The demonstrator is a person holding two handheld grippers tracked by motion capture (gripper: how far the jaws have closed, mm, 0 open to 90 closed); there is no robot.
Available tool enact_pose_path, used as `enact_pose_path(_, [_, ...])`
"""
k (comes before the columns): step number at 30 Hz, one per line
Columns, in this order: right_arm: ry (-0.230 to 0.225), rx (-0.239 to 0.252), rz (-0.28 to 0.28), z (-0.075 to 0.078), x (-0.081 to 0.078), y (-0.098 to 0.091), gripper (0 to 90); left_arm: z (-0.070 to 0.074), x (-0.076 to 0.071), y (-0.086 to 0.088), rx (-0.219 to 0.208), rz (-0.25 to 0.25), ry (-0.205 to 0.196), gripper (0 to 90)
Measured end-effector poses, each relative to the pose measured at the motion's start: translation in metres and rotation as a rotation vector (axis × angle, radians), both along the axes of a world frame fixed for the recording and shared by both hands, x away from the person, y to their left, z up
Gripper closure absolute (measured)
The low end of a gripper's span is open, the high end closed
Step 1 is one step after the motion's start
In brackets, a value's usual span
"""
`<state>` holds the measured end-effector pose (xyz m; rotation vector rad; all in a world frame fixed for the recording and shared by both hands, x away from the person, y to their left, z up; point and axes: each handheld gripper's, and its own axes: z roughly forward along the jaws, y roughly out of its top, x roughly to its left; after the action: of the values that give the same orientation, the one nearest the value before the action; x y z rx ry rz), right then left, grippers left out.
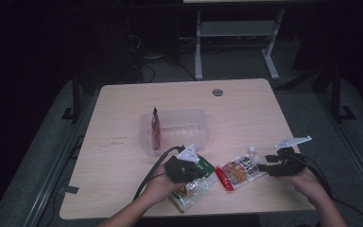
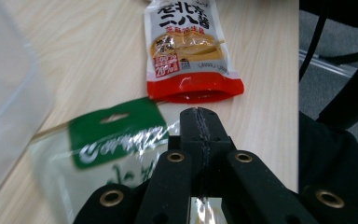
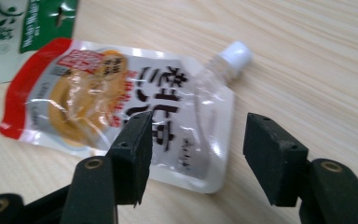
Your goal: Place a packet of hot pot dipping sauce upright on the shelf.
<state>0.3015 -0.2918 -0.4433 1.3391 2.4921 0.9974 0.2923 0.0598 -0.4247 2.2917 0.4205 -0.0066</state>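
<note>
Jaws of the left gripper (image 2: 200,122) are pressed together, pinching the clear plastic edge of the green-labelled bag (image 2: 114,140), which spreads on the surface (image 2: 98,56) to one side of them. The right gripper (image 3: 196,149) has its jaws apart, gripping nothing; the spouted sauce pouch (image 3: 121,109) lies flat just ahead of and under them. A clear plastic container (image 1: 179,127) sits beyond both grippers.

Red and white sauce pouch (image 3: 121,107) lying flat on the wooden table (image 3: 317,56), white screw cap (image 3: 235,52) pointing up-right. Right gripper (image 3: 196,149) above its near edge, jaws spread apart, nothing pinched. Corner of a green packet (image 3: 32,23) peeking in top left.
</note>
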Motion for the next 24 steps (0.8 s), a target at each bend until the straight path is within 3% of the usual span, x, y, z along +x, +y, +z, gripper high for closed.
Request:
enact_pose_path(7, [0.028,0.055,-0.003,-0.006,0.007,-0.004,38.1,-0.021,0.008,-0.035,0.046,-0.036,0.016,89.7])
enact_pose_path(14, [0.048,0.078,0.005,-0.010,0.013,-0.003,37.8,-0.031,0.008,-0.049,0.069,-0.049,0.009,89.7])
enact_pose_path(24, [0.081,0.084,0.033,-0.019,0.016,0.001,37.8,-0.039,0.011,-0.052,0.083,-0.044,0.019,89.7])
